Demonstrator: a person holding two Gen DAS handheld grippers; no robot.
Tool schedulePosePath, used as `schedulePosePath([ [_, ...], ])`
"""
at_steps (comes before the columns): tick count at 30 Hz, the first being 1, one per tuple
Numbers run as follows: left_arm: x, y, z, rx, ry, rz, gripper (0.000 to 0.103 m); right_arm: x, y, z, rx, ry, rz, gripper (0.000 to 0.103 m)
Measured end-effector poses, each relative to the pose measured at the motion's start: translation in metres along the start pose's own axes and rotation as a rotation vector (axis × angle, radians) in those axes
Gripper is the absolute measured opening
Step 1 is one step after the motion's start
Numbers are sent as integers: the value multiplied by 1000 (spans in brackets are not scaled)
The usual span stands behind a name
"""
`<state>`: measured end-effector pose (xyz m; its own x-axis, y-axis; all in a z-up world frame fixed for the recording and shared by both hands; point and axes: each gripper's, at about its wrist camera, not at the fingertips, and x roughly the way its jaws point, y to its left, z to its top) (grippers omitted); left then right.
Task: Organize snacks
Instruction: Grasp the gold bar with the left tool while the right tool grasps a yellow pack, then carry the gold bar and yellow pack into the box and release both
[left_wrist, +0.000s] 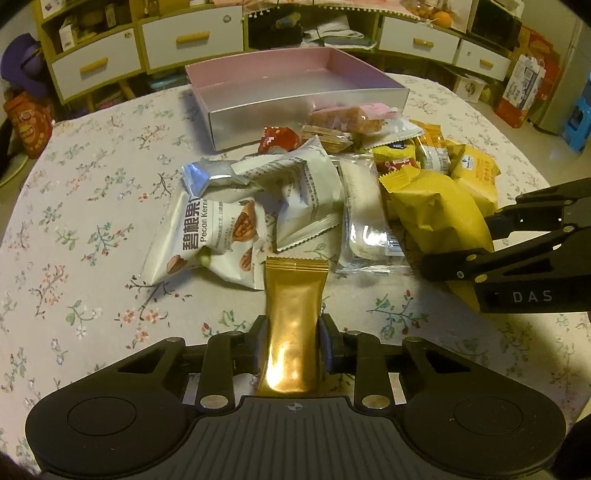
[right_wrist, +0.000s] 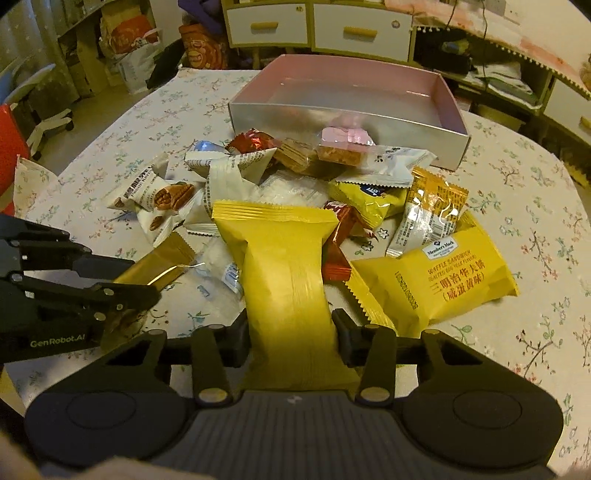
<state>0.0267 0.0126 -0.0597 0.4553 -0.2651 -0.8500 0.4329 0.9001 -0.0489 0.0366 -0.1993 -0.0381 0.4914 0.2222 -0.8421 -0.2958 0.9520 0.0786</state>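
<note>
Two sets of tongs worked over one round surface (left_wrist: 92, 206) under a flowered cloth, with drawer cabinets (left_wrist: 173, 40) along the far wall. An open box (left_wrist: 295, 110), pink inside and silvery outside, stood at the far side of the surface, and nothing could be seen lying in it. Just in front of its near wall, a heap of wrapped snacks covered the cloth, some pieces touching the wall.

On the right of the heap lay a yellow waffle pack (right_wrist: 439, 280). A second yellow pack (right_wrist: 288, 295) sat between the fingers of the right tongs (right_wrist: 291, 332), both pads pressed into its sides so that it pinched in at the waist; its crimped end pointed toward the box. White pecan packs (left_wrist: 207, 236) lay on the left of the heap, with a folded white wrapper (left_wrist: 303, 192) and a clear pack (left_wrist: 365, 221) beside them. Smaller pieces lay nearest the box: a red candy (left_wrist: 277, 138), a wafer (left_wrist: 325, 136), a pink-topped bar (left_wrist: 347, 118) and an orange sachet (right_wrist: 432, 214).

The left tongs (left_wrist: 291, 339) gripped a slim gold stick (left_wrist: 293, 317) by its middle, pads tight on both edges, its serrated tip reaching to the pecan packs. Whether the gripped packs were lifted off the cloth could not be told. Each set of tongs showed at the edge of the other's view, close beside each other.
</note>
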Motion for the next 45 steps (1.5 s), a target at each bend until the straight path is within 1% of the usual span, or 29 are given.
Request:
schedulePosePath([
  [7,-11,0,-1,-10,-11,-29,26,-13,2,3,12,-20,35,39],
  [16,-21,0,2,-28,-31,-69,26,-24,-4,7,62,-51,54,39],
  [25,-41,1,8,-54,-86,-109,26,-35,-7,17,85,-101,56,39],
  [29,-47,0,16,-55,-103,-106,26,-38,-11,25,103,-121,52,39],
  [34,-49,4,41,-102,-112,-97,26,-37,-20,43,124,-137,33,39],
  [36,-49,3,53,-104,-120,-81,26,-35,-24,53,129,-148,30,39],
  [40,-42,3,86,-105,-132,-55,26,-30,-35,76,159,-160,38,39],
  [45,-28,12,126,-118,-172,-17,26,-15,-57,99,178,-173,24,39],
])
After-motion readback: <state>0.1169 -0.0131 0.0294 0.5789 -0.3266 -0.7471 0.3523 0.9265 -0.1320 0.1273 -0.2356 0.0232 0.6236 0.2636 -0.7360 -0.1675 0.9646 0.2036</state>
